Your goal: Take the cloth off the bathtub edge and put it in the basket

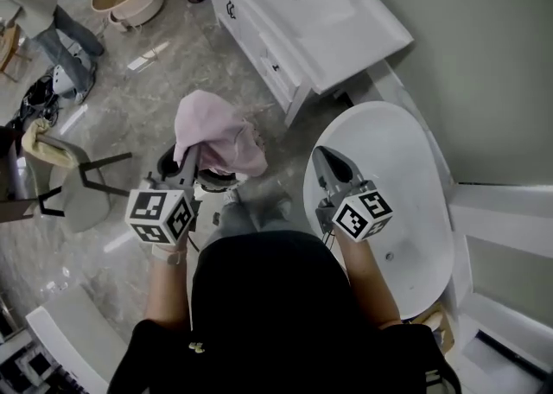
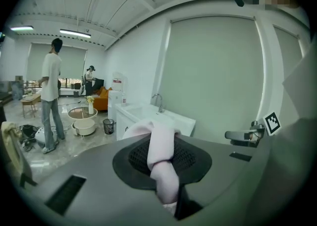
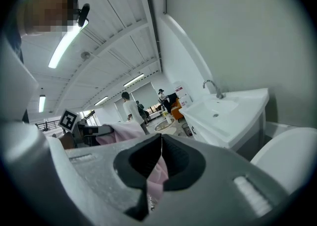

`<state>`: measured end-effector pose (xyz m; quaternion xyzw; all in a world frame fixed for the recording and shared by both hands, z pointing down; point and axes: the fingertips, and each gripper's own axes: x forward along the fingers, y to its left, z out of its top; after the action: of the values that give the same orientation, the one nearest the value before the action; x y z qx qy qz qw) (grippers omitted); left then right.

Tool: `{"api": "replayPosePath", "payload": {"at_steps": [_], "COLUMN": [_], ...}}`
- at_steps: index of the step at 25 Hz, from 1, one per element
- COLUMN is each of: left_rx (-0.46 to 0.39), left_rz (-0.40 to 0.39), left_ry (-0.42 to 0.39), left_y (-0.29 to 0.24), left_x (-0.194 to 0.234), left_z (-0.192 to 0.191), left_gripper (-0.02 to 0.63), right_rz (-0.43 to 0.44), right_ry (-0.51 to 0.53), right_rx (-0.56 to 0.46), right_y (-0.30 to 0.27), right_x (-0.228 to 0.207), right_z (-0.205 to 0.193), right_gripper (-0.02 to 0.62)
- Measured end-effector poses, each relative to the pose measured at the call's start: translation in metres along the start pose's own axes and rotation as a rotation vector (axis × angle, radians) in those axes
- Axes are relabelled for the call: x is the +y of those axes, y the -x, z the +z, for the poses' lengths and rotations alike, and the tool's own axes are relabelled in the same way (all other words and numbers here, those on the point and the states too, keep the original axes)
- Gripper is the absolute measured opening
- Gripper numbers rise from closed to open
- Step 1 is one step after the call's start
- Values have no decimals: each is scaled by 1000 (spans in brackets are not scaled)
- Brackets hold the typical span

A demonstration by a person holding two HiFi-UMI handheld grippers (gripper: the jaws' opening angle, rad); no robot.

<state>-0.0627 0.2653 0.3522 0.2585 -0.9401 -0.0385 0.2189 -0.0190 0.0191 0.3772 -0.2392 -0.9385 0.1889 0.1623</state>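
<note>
Pink cloth is pinched in the left gripper, bunched and draped over its tips, clear of the bathtub at 3 o'clock. The right gripper hangs over the tub's near rim with its jaws pressed together. A pink sliver shows in its slit, though the head view shows no cloth on it. A dark-rimmed round container, probably the basket, sits just under the cloth. To finish well, the person should centre the bundle over that opening, lower it until the hanging folds are inside, then part the jaws. No brand or writing is legible; the 2 square-marker cubes carry only patterns.
</note>
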Motion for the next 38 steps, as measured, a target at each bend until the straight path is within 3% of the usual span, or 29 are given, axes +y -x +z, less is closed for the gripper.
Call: {"api": "replayPosePath", "payload": {"at_steps": [9,16,29,38], "left_rx": [24,55,192,323], "left_rz": [70,63,-56,-121], "left_ry": [59,91,95,69], "left_y": [31,31,-30,-87], "left_x": [93,135,138,132], "left_z": [-15,-28,-75,-149], "left_gripper": [69,69,71,72], "right_rz": [37,36,-56,-134], "right_ry": [12,34,12,-25], "right_rx": [24,48,76,109], "right_y": [-68,-100,-104,-97], "right_x": [58,84,78,50], "right_z": [-5,-9,-28,-56], "right_gripper": [0,0,0,0]}}
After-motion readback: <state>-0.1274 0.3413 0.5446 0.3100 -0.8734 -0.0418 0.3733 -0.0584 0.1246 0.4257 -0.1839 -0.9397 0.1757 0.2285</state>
